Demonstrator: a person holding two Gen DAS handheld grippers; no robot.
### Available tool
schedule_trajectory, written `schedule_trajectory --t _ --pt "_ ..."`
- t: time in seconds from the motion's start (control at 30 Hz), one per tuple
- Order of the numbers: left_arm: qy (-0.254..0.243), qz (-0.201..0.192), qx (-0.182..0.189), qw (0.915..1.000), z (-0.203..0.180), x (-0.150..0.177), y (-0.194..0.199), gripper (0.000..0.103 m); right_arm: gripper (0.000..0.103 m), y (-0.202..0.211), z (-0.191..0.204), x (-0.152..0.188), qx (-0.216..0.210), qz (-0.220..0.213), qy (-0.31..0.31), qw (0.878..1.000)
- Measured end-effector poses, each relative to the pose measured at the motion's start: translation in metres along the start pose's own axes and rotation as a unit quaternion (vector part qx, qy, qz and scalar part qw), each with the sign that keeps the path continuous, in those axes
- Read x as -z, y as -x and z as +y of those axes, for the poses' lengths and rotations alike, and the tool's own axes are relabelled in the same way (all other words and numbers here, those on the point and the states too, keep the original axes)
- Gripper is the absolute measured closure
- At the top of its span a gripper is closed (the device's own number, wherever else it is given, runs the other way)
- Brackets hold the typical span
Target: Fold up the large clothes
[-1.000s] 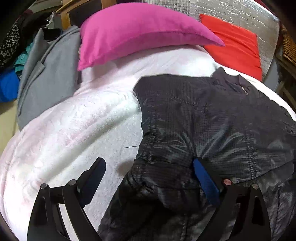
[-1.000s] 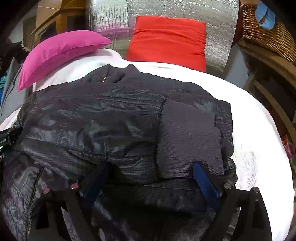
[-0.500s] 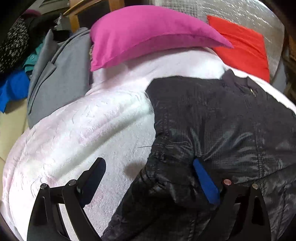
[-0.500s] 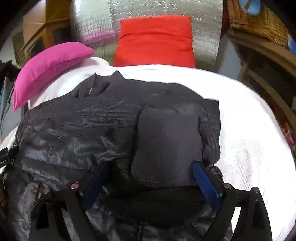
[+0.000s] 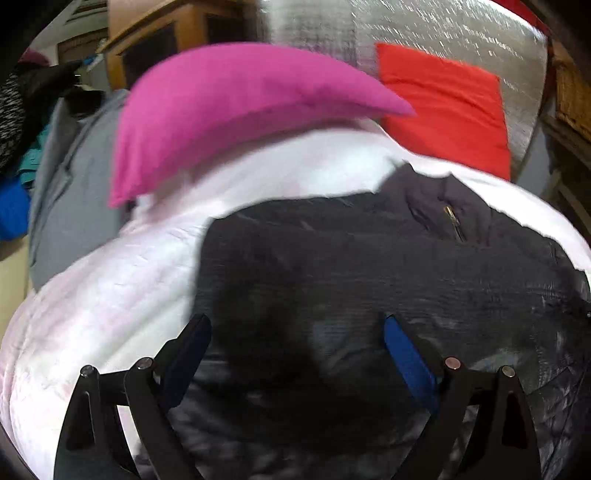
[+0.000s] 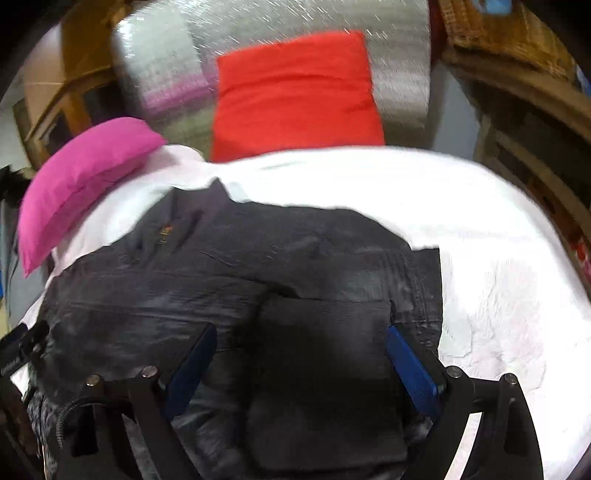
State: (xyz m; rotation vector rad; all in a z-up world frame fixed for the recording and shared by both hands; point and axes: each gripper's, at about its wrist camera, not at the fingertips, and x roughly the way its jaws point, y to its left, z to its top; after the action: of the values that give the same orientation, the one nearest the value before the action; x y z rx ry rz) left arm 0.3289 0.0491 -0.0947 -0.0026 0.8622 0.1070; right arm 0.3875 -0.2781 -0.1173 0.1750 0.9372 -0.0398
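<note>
A large black quilted jacket point(image 5: 369, 266) lies spread on a white bed cover point(image 5: 110, 295), with its collar and zip pull point(image 5: 452, 218) toward the pillows. My left gripper point(image 5: 295, 325) is open low over the jacket's left part, and dark fabric lies between its fingers. In the right wrist view the jacket point(image 6: 258, 266) has a sleeve folded across it. The sleeve's knit cuff point(image 6: 325, 343) sits between the spread fingers of my right gripper point(image 6: 301, 332), which is open. Both views are blurred by motion.
A pink pillow point(image 5: 229, 107) and a red pillow point(image 5: 443, 110) lie at the head of the bed against a silver foil panel point(image 6: 295, 22). Grey clothing point(image 5: 70, 184) is piled left. A wicker basket point(image 6: 498, 29) and wooden furniture stand right.
Both grippers have moved forward along the jacket toward the collar. The left one has shifted right, from the jacket's left edge to over the jacket. Both stay open.
</note>
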Motion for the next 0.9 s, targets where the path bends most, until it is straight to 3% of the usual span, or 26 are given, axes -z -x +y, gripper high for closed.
schedule_trajectory --t 0.1,0.2,0.4,0.53,0.9 --pt "-0.015 0.018 -0.018 0.9996 -0.013 0.005 -0.017 0.007 0.008 -0.007 -0.005 0.004 -0.008 -0.001 -0.004 1.000" --pt "-0.018 0.013 -0.023 0.9995 -0.015 0.005 -0.009 0.008 0.008 0.002 -0.007 0.004 -0.014 -0.005 -0.007 1.000" --pt "-0.018 -0.016 -0.023 0.9994 -0.010 0.015 0.025 0.008 0.008 0.058 -0.014 0.024 -0.046 -0.051 -0.017 0.997" --pt "-0.014 -0.013 -0.024 0.9995 -0.009 0.029 0.039 0.008 0.008 0.076 -0.005 0.048 -0.026 -0.052 0.025 0.998" --pt "-0.029 -0.021 -0.013 0.9993 -0.030 0.058 0.086 0.008 0.008 0.145 -0.037 0.126 -0.087 -0.073 -0.053 0.992"
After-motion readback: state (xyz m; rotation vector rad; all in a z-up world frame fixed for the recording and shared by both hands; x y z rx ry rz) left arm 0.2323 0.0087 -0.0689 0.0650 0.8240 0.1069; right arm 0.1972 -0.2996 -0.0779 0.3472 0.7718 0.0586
